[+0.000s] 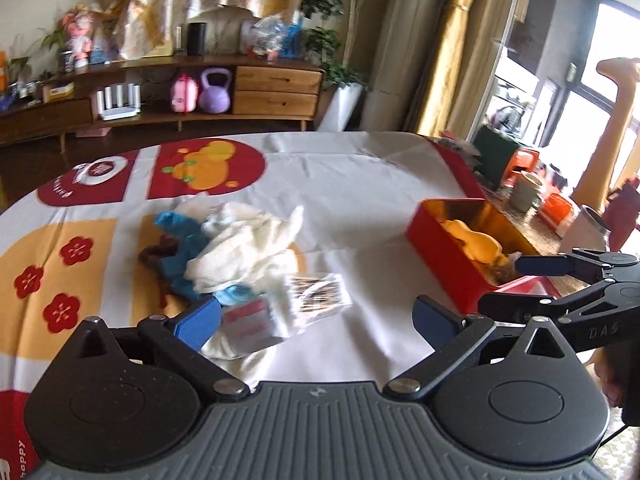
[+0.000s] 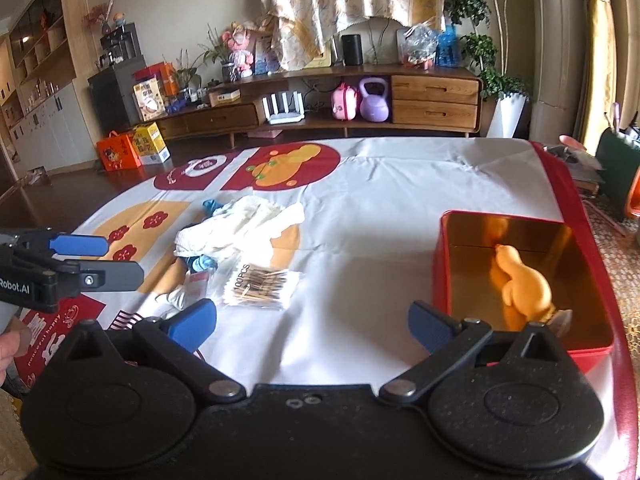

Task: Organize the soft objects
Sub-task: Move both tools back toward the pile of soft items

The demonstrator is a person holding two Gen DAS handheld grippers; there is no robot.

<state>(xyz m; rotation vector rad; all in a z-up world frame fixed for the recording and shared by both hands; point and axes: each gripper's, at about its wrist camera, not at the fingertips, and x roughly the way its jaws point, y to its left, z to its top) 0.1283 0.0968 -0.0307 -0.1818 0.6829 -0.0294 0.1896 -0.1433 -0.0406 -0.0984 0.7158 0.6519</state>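
We work over the table (image 2: 400, 208), its printed cloth bearing the red tin box (image 2: 446, 264) at our right, where an orange soft toy (image 2: 524, 284) already lies. The heap of soft things sits left of centre: a white cloth (image 1: 244, 244) over a blue one (image 1: 180, 240), with a bag of cotton swabs (image 2: 260, 284) just beside. Our left gripper (image 1: 316, 320) hangs spread wide and empty near the heap; our right gripper (image 2: 312, 324) is likewise wide and empty. We should lower the left onto the white cloth's thickest fold, perhaps clear of the swabs, though blur hides the edges.
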